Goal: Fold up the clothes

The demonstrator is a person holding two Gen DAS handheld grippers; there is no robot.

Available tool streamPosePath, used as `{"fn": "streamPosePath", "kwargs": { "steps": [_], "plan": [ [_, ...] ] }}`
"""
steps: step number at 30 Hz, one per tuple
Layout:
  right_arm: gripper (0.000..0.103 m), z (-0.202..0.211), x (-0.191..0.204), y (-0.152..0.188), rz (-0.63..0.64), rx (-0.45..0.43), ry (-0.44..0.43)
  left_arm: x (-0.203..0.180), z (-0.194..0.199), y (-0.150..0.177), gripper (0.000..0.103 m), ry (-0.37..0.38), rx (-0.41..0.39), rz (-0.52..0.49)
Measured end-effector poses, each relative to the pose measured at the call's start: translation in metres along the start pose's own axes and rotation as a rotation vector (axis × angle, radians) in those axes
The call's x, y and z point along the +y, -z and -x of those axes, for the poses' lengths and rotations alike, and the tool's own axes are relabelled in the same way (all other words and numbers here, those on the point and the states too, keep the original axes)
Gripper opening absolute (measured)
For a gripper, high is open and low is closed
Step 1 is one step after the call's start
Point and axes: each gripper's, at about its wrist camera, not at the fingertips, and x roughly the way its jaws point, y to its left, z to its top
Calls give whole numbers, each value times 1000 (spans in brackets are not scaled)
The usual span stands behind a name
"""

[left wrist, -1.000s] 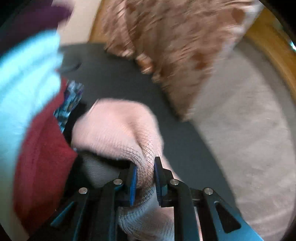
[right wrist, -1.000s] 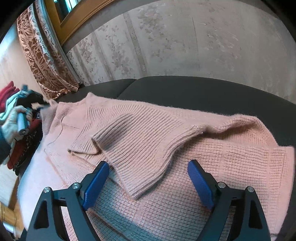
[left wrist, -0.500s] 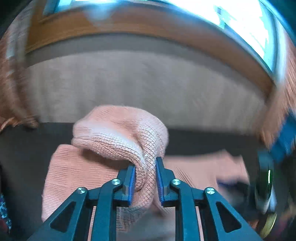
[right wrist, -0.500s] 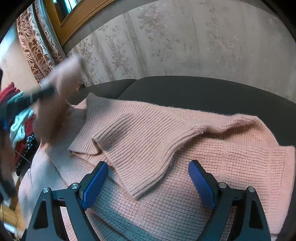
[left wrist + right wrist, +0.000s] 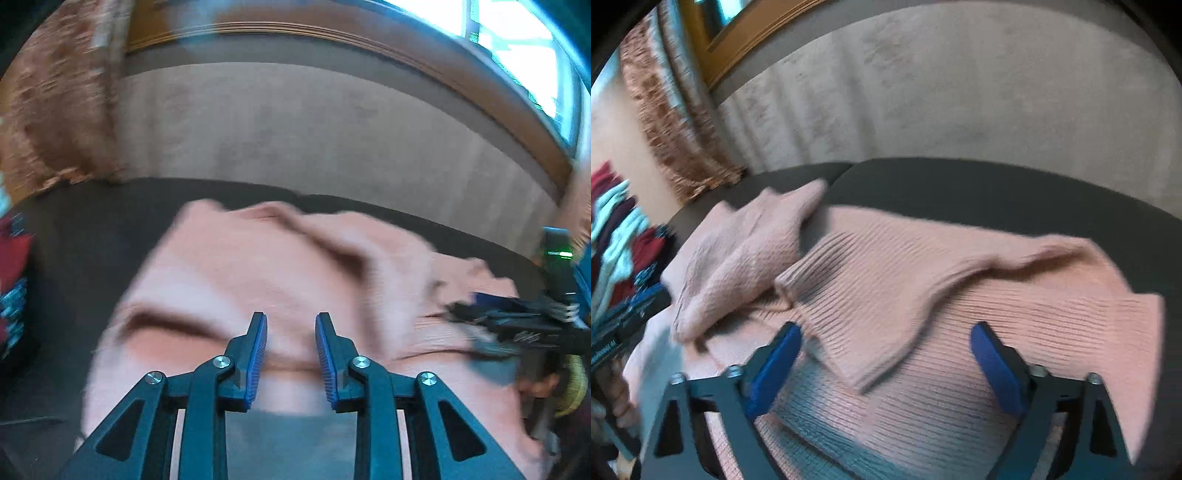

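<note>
Pink sweater point(image 5: 923, 295): lying spread on dark worktop point(image 5: 997, 188), both sleeves lying folded across its body. Left gripper point(image 5: 290, 332): hovering above it, jaws just opening, narrow, nothing between. Right gripper point(image 5: 886, 343): jaws standing wide over sweater, gripping nothing. Clothes pile point(image 5: 624, 236): lying at left.

My left hand-held gripper point(image 5: 290, 352) and right hand-held gripper point(image 5: 886, 363) each show dark blue-grey angular arms with triangular cut-outs, silver screws at the pivots, and ribbed bright-blue finger pads point(image 5: 256, 360).
</note>
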Motion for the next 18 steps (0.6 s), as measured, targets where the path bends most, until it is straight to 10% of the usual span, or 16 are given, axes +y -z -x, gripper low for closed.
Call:
{"fn": "streamPosePath", "kwargs": {
  "steps": [7,14,18],
  "plan": [
    [81,19,95,-49,217,-21,-83,59,-9,11,27,55,65,225],
    [77,-65,176,-87,370,203,-29,79,-5,17,27,163,42,309],
    [8,-78,166,-85,320,252,39,82,-13,19,27,185,37,322]
  ]
}}
